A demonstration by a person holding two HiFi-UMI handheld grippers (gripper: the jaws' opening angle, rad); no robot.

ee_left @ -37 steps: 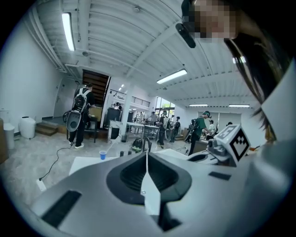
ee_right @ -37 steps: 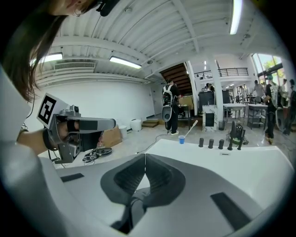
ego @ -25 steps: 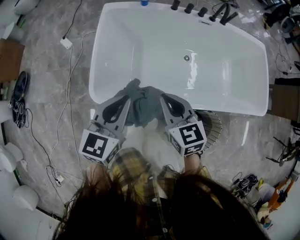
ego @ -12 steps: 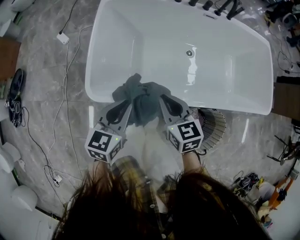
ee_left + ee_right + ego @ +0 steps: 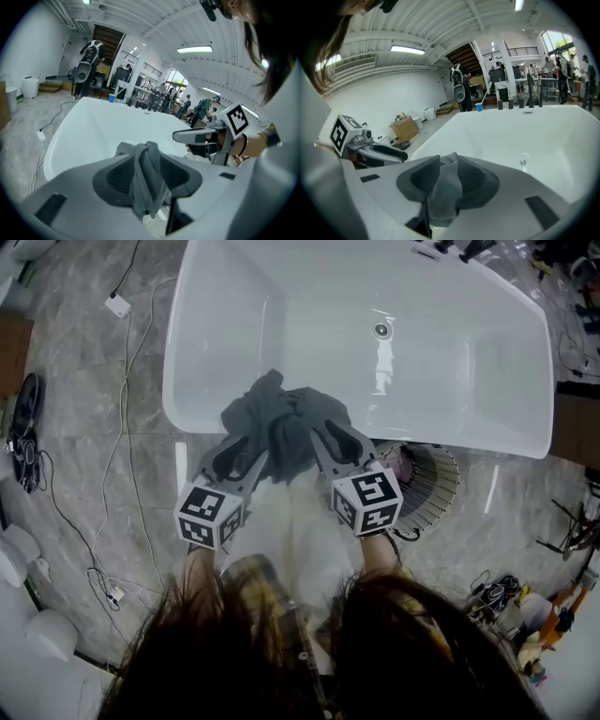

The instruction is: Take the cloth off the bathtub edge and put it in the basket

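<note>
A dark grey cloth (image 5: 281, 423) hangs bunched over the near rim of the white bathtub (image 5: 178, 418). My left gripper (image 5: 239, 454) has the cloth's left part between its jaws, and my right gripper (image 5: 330, 442) has its right part. In the left gripper view a fold of the cloth (image 5: 146, 180) fills the gap of the left gripper (image 5: 149, 171). The right gripper view shows the cloth (image 5: 443, 192) wedged the same way in the right gripper (image 5: 443, 180). Both pairs of jaws are opening, and the pads still touch the fabric. The wire basket (image 5: 433, 486) stands on the floor to the right.
Taps line the tub's far rim (image 5: 515, 102), with the drain (image 5: 382, 330) inside it. Cables and a plug (image 5: 116, 306) trail over the marble floor at left. More cables and gear (image 5: 497, 592) lie at lower right. People stand far off in the room (image 5: 185, 101).
Both grippers have carried the cloth slightly forward over the tub rim. The cloth now looks wider and looser between them. More of the basket shows at the right.
</note>
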